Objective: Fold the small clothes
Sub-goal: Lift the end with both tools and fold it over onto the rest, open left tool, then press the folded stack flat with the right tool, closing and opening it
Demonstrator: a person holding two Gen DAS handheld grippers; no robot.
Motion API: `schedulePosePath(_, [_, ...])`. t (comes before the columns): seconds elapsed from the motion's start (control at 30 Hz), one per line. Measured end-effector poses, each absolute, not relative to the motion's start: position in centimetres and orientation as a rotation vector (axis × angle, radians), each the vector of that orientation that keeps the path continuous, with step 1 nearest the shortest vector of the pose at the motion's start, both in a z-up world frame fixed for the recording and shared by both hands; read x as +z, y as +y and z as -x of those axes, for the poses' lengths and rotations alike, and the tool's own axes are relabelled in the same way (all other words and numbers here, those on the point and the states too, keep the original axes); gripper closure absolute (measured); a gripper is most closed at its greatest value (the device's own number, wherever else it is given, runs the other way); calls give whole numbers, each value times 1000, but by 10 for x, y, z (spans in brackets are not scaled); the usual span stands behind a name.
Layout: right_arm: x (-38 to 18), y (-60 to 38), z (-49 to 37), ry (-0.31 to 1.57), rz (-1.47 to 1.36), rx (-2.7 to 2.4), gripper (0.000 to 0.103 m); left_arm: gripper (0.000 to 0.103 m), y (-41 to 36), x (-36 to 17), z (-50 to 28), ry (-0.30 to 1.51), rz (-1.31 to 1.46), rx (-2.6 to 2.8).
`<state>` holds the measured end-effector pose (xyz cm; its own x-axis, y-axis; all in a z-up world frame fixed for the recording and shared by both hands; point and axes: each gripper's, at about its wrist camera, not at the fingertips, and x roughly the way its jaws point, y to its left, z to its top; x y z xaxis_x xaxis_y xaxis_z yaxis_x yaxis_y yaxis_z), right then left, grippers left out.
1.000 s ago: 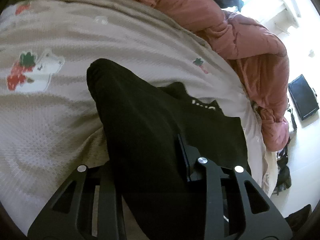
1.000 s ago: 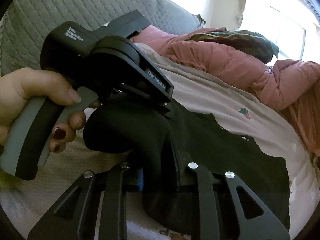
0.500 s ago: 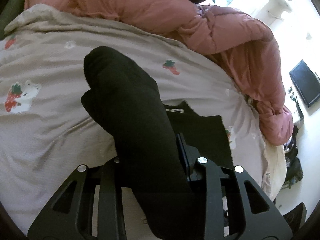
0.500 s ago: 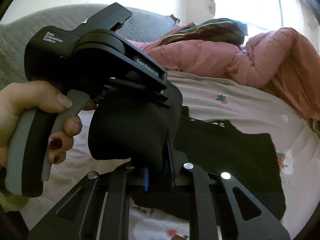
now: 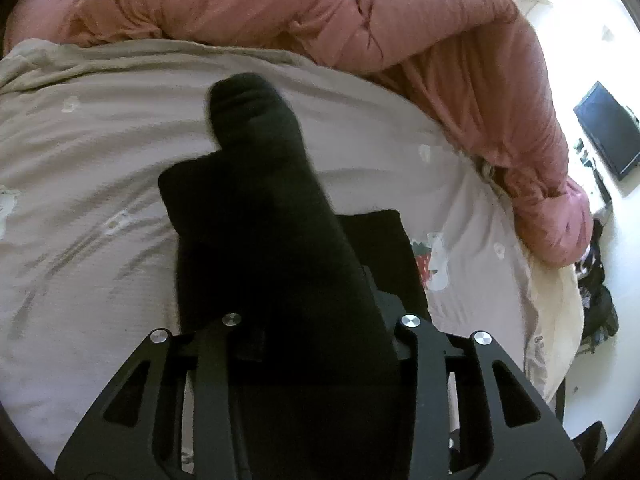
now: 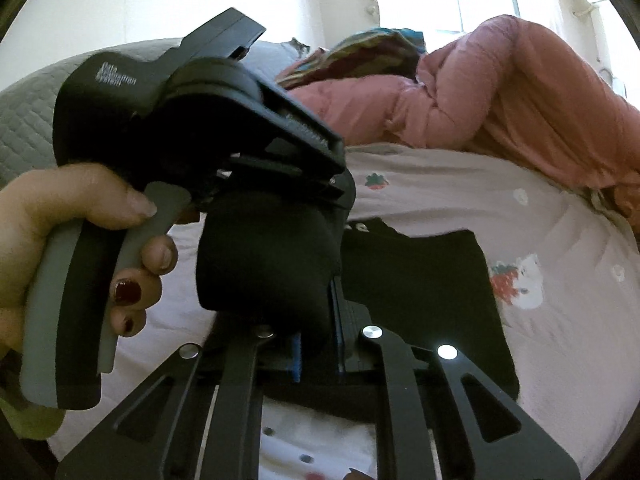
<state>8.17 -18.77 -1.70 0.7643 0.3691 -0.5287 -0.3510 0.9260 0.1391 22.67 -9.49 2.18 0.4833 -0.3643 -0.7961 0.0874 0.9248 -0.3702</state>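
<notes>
Left gripper (image 5: 316,320): your jaws were opening, with a raised fold of the black garment (image 5: 280,248) between them.
Right gripper (image 6: 318,344): your jaws were closing on the same fold.
Black garment: the rest lay flat on the strawberry-print sheet (image 6: 560,248).
Surroundings: pink duvet (image 5: 400,24) bunched beyond.

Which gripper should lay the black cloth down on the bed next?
Probably the right gripper. Its closing jaws pinch the black cloth bundle just above the flat black garment on the strawberry-print sheet. The left gripper is opening, so its hold looks looser.
</notes>
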Motion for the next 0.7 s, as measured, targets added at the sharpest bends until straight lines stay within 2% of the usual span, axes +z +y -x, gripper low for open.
schedulePosePath(0.13, [-26, -200, -84, 606, -62, 379, 93, 72, -110, 9, -230, 1058, 290, -284])
schedulePosePath(0.2, [-31, -206, -87, 623, -78, 373, 93, 67, -116, 5, -230, 1059, 278, -297])
schedulePosePath(0.27, [-35, -211, -92, 646, -97, 367, 93, 51, -119, 2, -231, 1058, 302, -343])
schedulePosePath(0.3, [-38, -214, -94, 662, -108, 360, 93, 47, -119, 2, -231, 1057, 315, -356])
schedulePosePath(0.37, [-44, -220, -98, 693, -131, 336, 92, 27, -115, 1, -229, 1043, 389, -408])
schedulePosePath(0.5, [-55, -239, -104, 762, -233, 317, 92, 27, -100, 5, -219, 993, 452, -431])
schedulePosePath(0.7, [-60, -254, -103, 792, -332, 344, 89, 27, -65, 0, -201, 943, 371, -291])
